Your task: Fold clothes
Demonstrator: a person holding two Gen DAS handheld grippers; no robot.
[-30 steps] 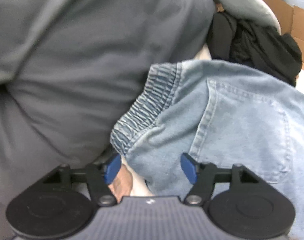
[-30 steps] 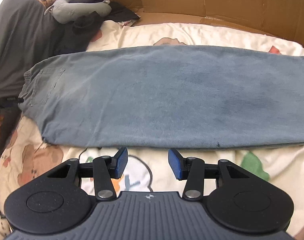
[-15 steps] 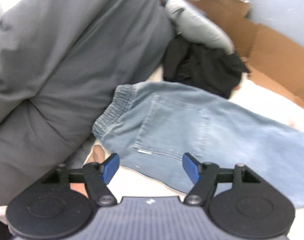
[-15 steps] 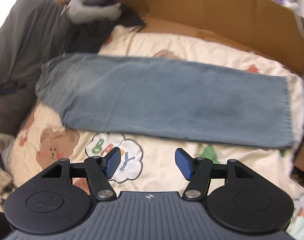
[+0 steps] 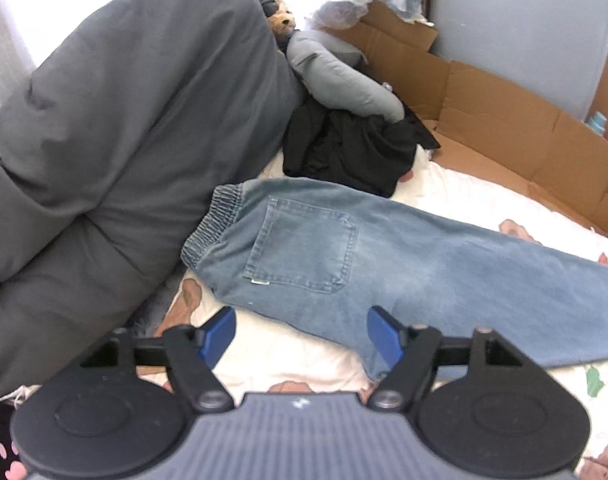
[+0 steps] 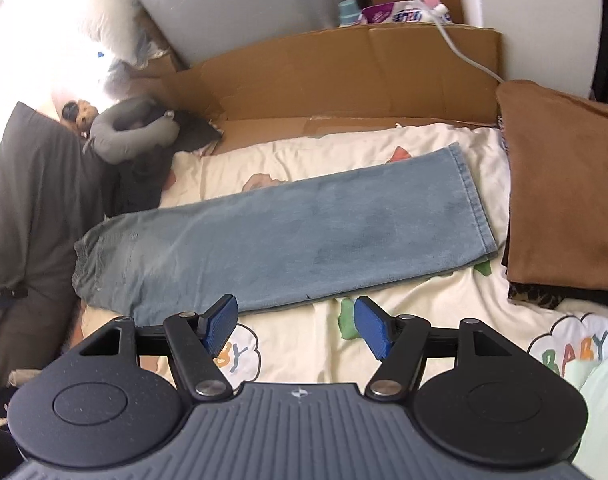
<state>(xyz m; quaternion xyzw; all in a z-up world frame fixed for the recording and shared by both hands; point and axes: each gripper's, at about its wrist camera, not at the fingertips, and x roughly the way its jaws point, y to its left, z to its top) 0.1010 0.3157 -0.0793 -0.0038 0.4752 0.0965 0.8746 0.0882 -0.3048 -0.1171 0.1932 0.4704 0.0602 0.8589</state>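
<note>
Lying lengthwise across bed [image 6: 404, 332], jeans [image 6: 288, 240]: waistband nearer left gripper [image 5: 302, 334], hem nearer right gripper [image 6: 296, 324]; both fingers apart, empty.

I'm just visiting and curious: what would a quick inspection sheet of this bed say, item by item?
Surface: cream bedsheet with cartoon prints and "BABY" clouds.
Job's things: blue jeans laid flat lengthwise, legs stacked, back pocket up, elastic waistband against the grey duvet.
Clutter: black garment, grey neck pillow, plush toy, folded brown cloth beside the hems.
Grippers: left gripper and right gripper both open, holding nothing, above the sheet.
Cables: white cable over the cardboard.
Surroundings: cardboard along the bed's far side, pale wall behind.
</note>
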